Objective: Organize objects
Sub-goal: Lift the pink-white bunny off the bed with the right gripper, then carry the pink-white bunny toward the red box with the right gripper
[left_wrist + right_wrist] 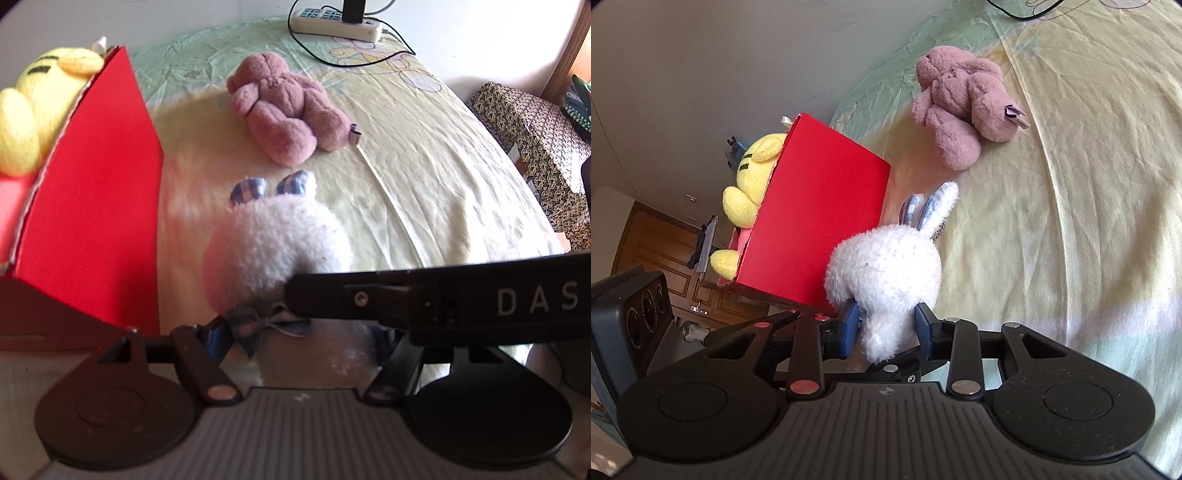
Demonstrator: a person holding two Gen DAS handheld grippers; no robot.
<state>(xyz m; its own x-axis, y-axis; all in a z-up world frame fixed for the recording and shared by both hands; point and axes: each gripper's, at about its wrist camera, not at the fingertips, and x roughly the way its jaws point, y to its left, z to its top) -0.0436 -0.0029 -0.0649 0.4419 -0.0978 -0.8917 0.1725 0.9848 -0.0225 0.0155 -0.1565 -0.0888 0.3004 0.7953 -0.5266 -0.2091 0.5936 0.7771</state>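
A white plush rabbit (886, 266) with blue checked ears is held in the air beside the red box (820, 221). My right gripper (888, 328) is shut on the rabbit's body, its blue pads pressing both sides. In the left wrist view the rabbit (277, 247) fills the space between my left gripper's jaws (299, 332), which stand wide apart around its bow; the right gripper's black body (443, 295) crosses in front. A yellow plush (40, 96) sits in the red box (99, 206). A pink plush bear (288, 107) lies on the bed.
The bed (424, 192) has a pale yellow-green sheet. A power strip (336, 20) with a black cable lies at its far edge. A patterned stool (532, 140) stands right of the bed. A dark device (631, 317) and wooden cabinets (657, 251) are left in the right wrist view.
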